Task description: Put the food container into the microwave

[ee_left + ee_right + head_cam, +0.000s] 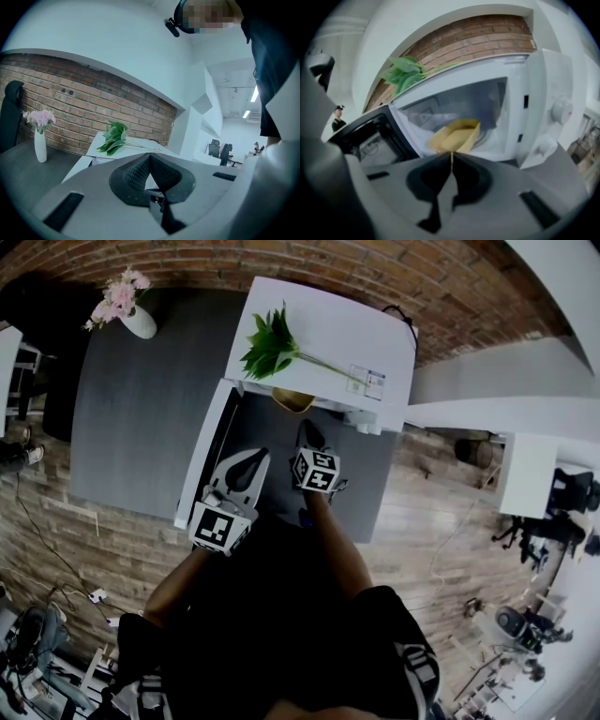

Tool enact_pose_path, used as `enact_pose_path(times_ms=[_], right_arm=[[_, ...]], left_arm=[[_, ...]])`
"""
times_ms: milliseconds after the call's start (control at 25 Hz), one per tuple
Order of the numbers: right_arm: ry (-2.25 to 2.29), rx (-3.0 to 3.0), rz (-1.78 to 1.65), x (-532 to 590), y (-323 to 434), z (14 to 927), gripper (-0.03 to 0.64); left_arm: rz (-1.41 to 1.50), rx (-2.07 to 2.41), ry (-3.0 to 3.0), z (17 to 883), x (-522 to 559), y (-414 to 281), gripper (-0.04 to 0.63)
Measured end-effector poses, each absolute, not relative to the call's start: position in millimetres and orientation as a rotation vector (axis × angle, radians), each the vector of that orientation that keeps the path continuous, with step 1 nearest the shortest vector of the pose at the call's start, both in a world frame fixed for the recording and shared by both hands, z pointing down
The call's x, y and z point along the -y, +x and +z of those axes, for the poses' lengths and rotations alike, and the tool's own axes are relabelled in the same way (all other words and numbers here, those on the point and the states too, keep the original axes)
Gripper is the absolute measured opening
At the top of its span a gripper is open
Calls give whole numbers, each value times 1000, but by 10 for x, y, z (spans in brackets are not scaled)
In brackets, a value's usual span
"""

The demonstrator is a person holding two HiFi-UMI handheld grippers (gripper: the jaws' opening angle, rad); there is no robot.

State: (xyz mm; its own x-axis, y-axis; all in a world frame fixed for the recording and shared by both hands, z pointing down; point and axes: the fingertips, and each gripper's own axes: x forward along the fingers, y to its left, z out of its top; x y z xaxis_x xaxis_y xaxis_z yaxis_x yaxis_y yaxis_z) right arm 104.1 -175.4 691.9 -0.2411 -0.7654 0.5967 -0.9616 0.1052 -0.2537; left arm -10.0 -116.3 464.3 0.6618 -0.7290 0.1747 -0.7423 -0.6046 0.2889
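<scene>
A: Where's the food container (457, 135)?
B: Just inside the microwave (541, 89) mouth; right gripper (451, 158) pinched tight on its near rim; left gripper (150, 157) closed, empty, before the microwave.
A: Handling?
B: Looks light, thin-walled, bendy; hold the rim gently.

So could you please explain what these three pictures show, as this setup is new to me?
There is no robot: a person holds a two-jaw gripper in each hand. The head view looks down from a camera on the person's head; the other two cameras ride on the grippers and look along their jaws. On the grey table stand a white microwave, door open, green leaves on top, and a vase of pink flowers. The right gripper is shut on the rim of a tan food container at the microwave's mouth. The left gripper is shut and empty.
</scene>
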Motion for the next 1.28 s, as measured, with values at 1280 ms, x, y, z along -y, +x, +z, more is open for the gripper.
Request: enact_pose_path(times_ms=[1280], right_arm=[[1680, 2062, 943, 2339, 914, 7188, 38]], left_arm=[[93, 1183, 2501, 4797, 1284, -146, 35]])
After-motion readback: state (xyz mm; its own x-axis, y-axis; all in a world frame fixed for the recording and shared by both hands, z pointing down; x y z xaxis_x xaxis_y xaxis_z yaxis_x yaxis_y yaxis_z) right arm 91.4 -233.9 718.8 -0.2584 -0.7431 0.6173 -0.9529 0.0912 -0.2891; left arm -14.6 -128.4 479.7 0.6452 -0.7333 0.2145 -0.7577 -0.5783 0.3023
